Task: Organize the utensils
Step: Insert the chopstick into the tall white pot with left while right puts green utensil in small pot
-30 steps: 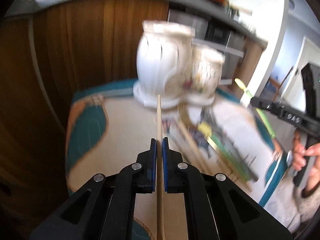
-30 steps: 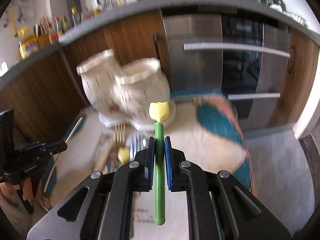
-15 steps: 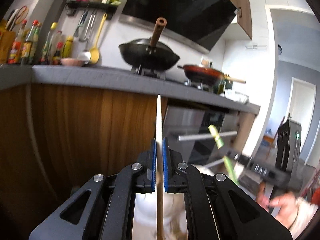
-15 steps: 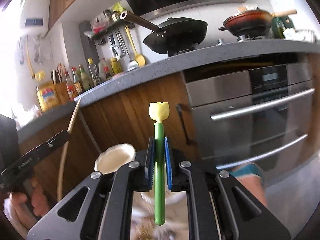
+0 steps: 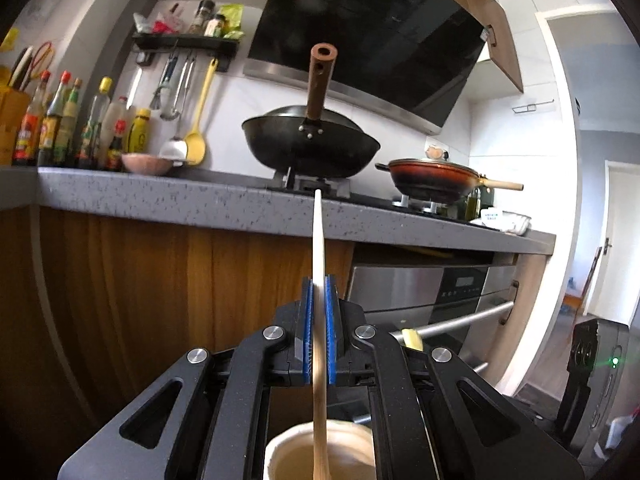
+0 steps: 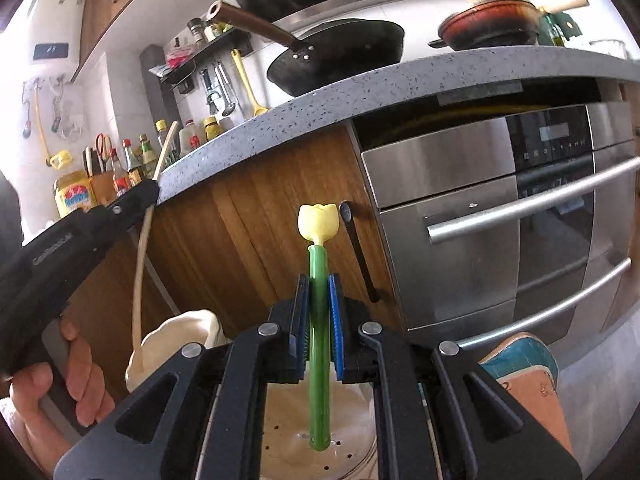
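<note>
1. The left gripper (image 5: 319, 312) is clamped on a wooden chopstick (image 5: 318, 240), held upright with its lower end down inside a cream holder (image 5: 276, 450).
2. The right gripper (image 6: 319, 320) grips a green utensil (image 6: 319, 380) with a yellow tulip top, standing upright over a second holder (image 6: 352, 430) with a perforated bottom.
3. Behind are the grey counter (image 6: 360, 80), a black wok (image 5: 310, 146) and the steel oven (image 6: 500, 220).

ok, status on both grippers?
Left gripper shut on wooden stick, over cream holder. Right gripper shut on green utensil, over perforated holder. Nothing blocking.
</note>
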Action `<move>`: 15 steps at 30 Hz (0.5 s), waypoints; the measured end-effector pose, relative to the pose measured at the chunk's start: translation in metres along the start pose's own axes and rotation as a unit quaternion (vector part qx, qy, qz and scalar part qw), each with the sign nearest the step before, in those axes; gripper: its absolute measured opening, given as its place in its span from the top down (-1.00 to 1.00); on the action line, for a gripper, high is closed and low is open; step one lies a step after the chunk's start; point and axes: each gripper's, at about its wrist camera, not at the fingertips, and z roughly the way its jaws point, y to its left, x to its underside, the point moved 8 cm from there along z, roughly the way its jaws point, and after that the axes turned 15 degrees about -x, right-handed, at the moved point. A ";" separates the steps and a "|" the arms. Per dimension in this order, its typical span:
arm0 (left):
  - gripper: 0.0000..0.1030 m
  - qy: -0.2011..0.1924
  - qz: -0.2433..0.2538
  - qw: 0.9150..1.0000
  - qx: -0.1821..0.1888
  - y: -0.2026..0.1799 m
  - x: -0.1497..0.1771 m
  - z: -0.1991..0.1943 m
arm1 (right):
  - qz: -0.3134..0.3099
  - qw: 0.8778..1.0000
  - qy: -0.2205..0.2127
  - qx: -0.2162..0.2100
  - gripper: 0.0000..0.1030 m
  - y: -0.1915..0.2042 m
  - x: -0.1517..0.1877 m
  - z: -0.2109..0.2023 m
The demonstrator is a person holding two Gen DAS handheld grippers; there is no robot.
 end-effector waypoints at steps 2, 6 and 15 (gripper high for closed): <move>0.88 -0.002 -0.001 1.000 -0.003 0.004 0.006 -0.002 | -0.008 1.000 0.002 0.006 0.81 0.000 0.003 0.001; 0.88 0.006 -0.008 1.000 -0.007 0.015 0.017 -0.010 | -0.002 1.000 0.004 0.007 0.81 -0.002 0.009 0.001; 0.88 0.016 -0.027 1.000 0.001 0.032 0.039 -0.045 | -0.045 0.998 -0.010 0.039 0.81 0.020 0.023 -0.027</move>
